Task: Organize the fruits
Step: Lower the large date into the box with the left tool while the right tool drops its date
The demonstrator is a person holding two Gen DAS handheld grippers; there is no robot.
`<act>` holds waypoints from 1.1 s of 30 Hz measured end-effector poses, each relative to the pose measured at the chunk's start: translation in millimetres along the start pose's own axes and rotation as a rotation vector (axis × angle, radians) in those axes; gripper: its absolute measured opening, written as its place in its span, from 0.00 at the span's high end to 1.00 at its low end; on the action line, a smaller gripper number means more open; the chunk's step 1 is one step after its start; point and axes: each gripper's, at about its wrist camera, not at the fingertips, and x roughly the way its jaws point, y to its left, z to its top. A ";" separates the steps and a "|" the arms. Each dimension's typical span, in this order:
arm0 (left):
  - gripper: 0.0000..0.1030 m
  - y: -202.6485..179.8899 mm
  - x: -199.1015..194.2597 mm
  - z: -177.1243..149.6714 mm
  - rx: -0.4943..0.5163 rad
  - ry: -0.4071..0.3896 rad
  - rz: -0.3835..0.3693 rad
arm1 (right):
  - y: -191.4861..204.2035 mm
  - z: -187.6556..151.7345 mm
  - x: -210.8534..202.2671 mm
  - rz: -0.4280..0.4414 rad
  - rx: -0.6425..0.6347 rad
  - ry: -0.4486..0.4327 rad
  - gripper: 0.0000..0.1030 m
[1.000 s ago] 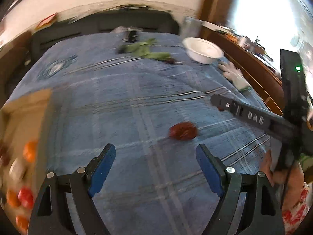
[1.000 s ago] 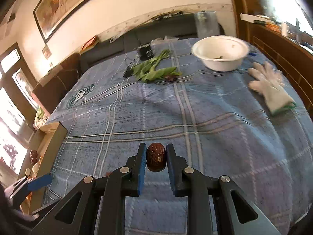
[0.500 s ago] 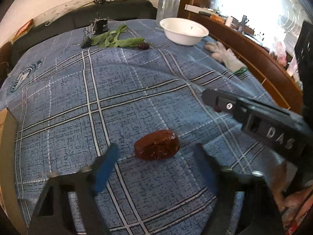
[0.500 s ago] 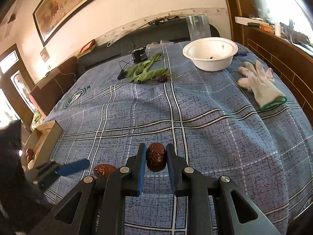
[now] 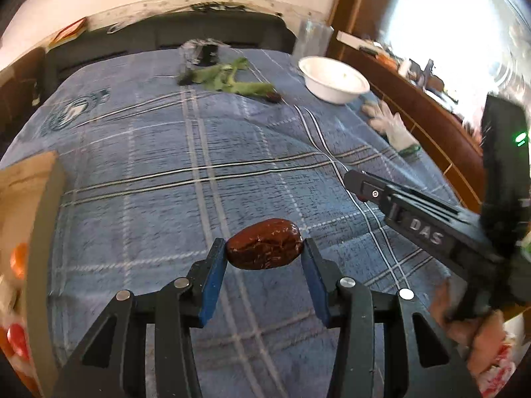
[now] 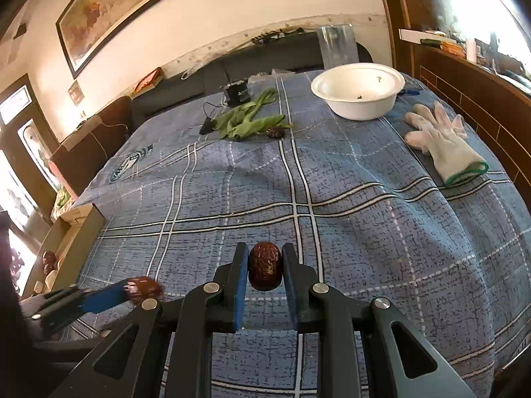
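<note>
While the left tongs (image 5: 264,258) are closing on a dark red date (image 5: 264,248) lying crosswise between their blue pads just below the middle of the left wrist view, the pads already look to be touching its two ends. The right tongs (image 6: 265,267) sit narrow at the lower middle of the right wrist view, clamped on a second date (image 6: 265,266) held upright by its sides. Both fruits look light, wrinkled and slightly soft, with a glossy skin that may slip. Gripping across the plump middle, as on the right, seems safer than end to end, where the fruit could pivot or squirt out. A cardboard box (image 5: 43,199) with other fruit stands at the left edge, on the blue checked bedspread (image 5: 232,139).
</note>
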 end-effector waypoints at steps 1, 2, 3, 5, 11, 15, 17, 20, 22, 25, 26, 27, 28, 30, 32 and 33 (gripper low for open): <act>0.57 5.1 -7.2 -2.3 -0.018 -0.008 0.001 | 1.4 -0.5 -0.2 -0.002 -0.006 -0.002 0.79; 0.57 12.1 -16.3 -5.4 -0.044 -0.018 -0.003 | 3.2 -1.2 -0.5 -0.007 -0.013 -0.004 0.79; 0.57 20.3 -25.5 -8.6 -0.071 -0.028 -0.007 | 6.0 -2.5 -0.7 -0.018 -0.025 -0.006 0.79; 0.57 41.1 -45.0 -16.8 -0.129 -0.051 -0.002 | 10.4 -4.4 -1.2 -0.034 -0.045 -0.011 0.79; 0.56 113.9 -99.3 -41.2 -0.283 -0.103 0.134 | 25.4 -8.8 -2.5 -0.039 -0.099 -0.018 0.79; 0.56 159.8 -126.6 -63.1 -0.372 -0.112 0.239 | 48.3 -6.8 -15.3 0.029 -0.104 -0.025 0.79; 0.56 181.0 -137.6 -74.0 -0.417 -0.120 0.287 | 67.3 -6.9 -23.0 0.093 -0.102 -0.020 0.78; 0.56 205.9 -149.5 -86.7 -0.464 -0.130 0.357 | 109.2 -9.8 -29.4 0.195 -0.151 0.002 0.78; 0.56 217.7 -154.9 -92.4 -0.482 -0.137 0.384 | 143.9 -16.1 -30.9 0.262 -0.205 0.028 0.78; 0.56 225.6 -157.7 -98.8 -0.482 -0.137 0.417 | 193.3 -31.1 -30.2 0.341 -0.289 0.072 0.78; 0.56 228.3 -158.9 -103.2 -0.480 -0.136 0.423 | 211.0 -37.5 -29.4 0.370 -0.321 0.090 0.78; 0.56 230.3 -158.6 -105.0 -0.477 -0.132 0.426 | 224.5 -43.3 -28.2 0.390 -0.347 0.102 0.78; 0.56 231.6 -156.9 -106.2 -0.475 -0.127 0.429 | 236.8 -49.1 -27.3 0.404 -0.373 0.112 0.78; 0.56 235.4 -153.6 -108.7 -0.472 -0.126 0.427 | 260.5 -63.4 -24.5 0.422 -0.430 0.134 0.78; 0.56 237.3 -152.6 -111.4 -0.470 -0.122 0.427 | 276.8 -72.4 -19.4 0.427 -0.475 0.151 0.77; 0.56 238.5 -151.5 -111.8 -0.471 -0.120 0.425 | 287.5 -79.0 -17.2 0.427 -0.508 0.158 0.77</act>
